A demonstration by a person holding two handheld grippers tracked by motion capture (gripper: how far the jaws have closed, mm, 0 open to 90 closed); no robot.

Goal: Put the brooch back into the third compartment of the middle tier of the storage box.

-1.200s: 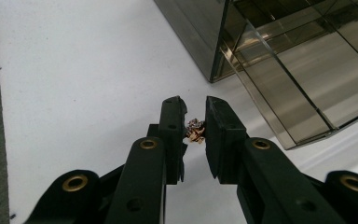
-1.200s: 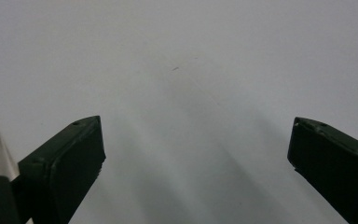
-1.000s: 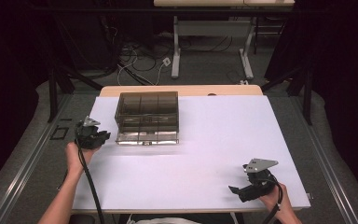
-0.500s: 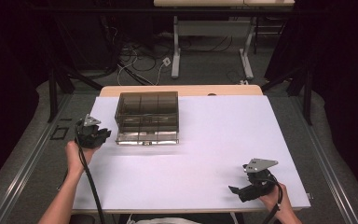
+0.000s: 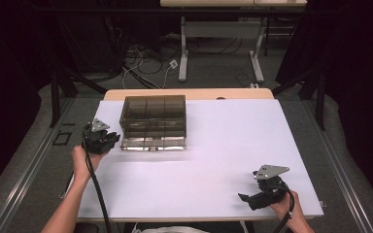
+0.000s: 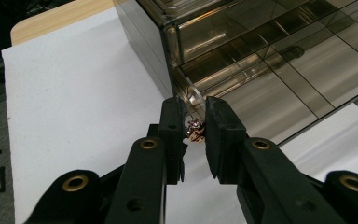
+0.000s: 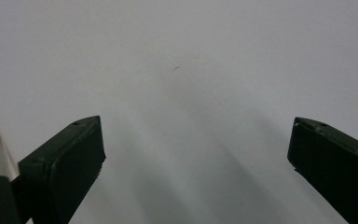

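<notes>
Left gripper pinches a tiny coppery trinket tight at the near-left corner of the smoky, see-through drawer box on the table's left side, so the drop seems next, needing a lift over the open drawer's wall, while the right gripper gapes idle.

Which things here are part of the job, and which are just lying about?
In the job:
- left gripper, shut on a small shiny trinket
- smoky drawer box, its bottom drawer pulled out

Lying about:
- right gripper, open, idle over the white table
- cables on the floor
- far desk legs
</notes>
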